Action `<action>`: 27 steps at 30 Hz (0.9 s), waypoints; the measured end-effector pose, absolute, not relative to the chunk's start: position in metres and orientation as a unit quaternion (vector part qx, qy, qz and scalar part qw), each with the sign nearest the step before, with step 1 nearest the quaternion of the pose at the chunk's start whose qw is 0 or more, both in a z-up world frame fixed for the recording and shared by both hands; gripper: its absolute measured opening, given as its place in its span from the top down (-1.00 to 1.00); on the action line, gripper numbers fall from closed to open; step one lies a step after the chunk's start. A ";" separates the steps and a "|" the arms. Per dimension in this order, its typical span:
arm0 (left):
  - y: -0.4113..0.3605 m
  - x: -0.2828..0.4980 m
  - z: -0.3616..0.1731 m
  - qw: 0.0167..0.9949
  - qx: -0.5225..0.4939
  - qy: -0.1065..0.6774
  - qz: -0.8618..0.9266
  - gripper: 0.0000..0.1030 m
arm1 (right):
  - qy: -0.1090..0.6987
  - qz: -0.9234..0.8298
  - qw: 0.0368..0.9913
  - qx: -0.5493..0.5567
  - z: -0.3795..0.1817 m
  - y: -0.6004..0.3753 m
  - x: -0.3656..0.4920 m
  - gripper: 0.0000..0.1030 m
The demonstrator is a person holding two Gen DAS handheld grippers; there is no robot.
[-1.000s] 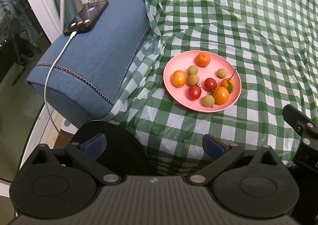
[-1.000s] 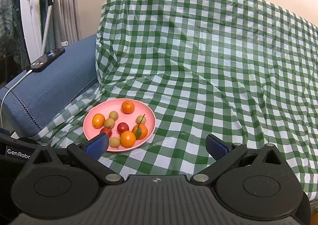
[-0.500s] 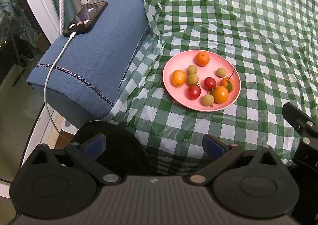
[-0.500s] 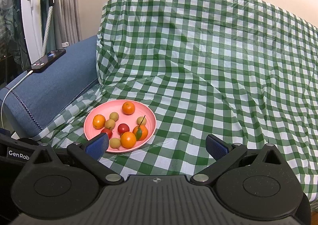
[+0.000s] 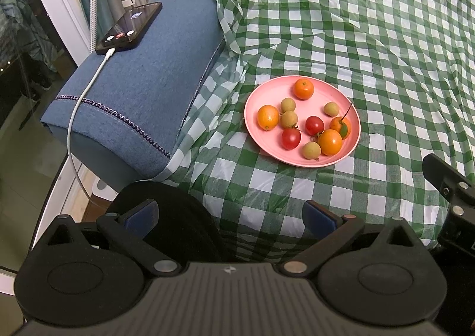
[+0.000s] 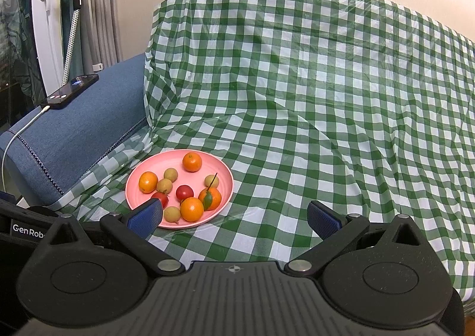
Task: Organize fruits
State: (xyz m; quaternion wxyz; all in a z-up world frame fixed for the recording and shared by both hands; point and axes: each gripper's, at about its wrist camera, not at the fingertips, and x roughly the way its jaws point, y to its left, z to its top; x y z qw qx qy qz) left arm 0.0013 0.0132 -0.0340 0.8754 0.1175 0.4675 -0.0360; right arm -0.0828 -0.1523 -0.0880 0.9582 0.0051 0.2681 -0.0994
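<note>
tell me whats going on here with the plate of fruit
A person holds a two-finger gripper in each hand over a sofa draped in a green-and-white checked plastic cloth. The round pink plate carries small orange citrus, two red cherry tomatoes and some tan round fruits. Neither the left gripper nor the right gripper holds anything; both are open, short of the plate. No fruit has been picked up yet.
</note>
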 end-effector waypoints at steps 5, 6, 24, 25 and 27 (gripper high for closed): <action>0.013 0.000 -0.033 0.875 0.116 0.468 -0.035 -1.00 | 0.268 -0.099 0.958 0.005 -0.088 -0.152 -0.083 -0.99; 0.013 0.000 -0.034 0.875 0.116 0.469 -0.035 -1.00 | 0.268 -0.100 0.958 0.005 -0.088 -0.152 -0.083 -0.99; 0.007 0.004 -0.038 0.870 0.119 0.478 -0.029 -1.00 | 0.272 -0.087 0.958 0.011 -0.087 -0.154 -0.077 -0.99; 0.006 0.004 -0.039 0.869 0.120 0.478 -0.029 -1.00 | 0.273 -0.087 0.958 0.011 -0.087 -0.153 -0.077 -0.99; 0.006 0.004 -0.039 0.869 0.120 0.479 -0.029 -1.00 | 0.274 -0.087 0.958 0.013 -0.088 -0.154 -0.076 -0.99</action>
